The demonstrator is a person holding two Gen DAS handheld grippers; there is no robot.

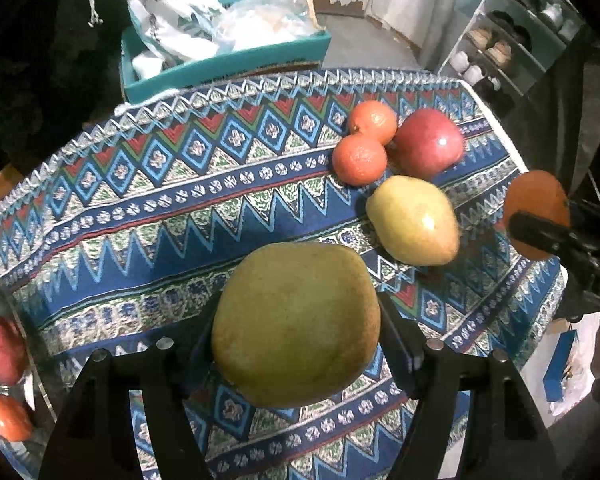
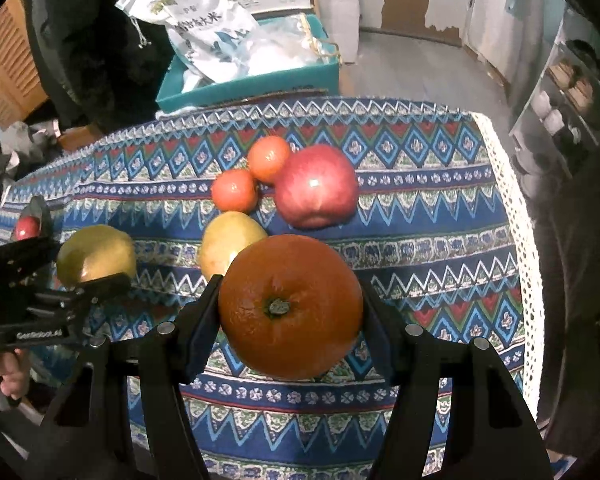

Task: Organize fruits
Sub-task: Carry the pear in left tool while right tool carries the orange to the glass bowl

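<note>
Fruit fills both your tools: the left gripper [image 1: 296, 340] clamps the green pear [image 1: 296, 326], the right gripper [image 2: 290, 316] clamps the orange [image 2: 290, 306], each apparently clear of the tablecloth [image 1: 160, 208], ready for carrying.

Right gripper [image 2: 291, 308]: both black fingers press the sides of a large orange [image 2: 291, 307], stem end facing the camera.
Ahead, just beyond the orange: a yellow-green pear [image 2: 224, 245], partly hidden behind it.
Further ahead: a red apple [image 2: 317, 186] touching two small tangerines [image 2: 233, 190], [image 2: 268, 159] to its left.
To the left: the left gripper [image 2: 96, 268] clamps a second green pear [image 2: 95, 254]; a hand [image 2: 4, 374] holds its handle.
Beneath: a patterned tablecloth [image 2: 440, 240] with a white lace edge.
Far ahead: a teal box [image 2: 260, 84] holding bags.
</note>
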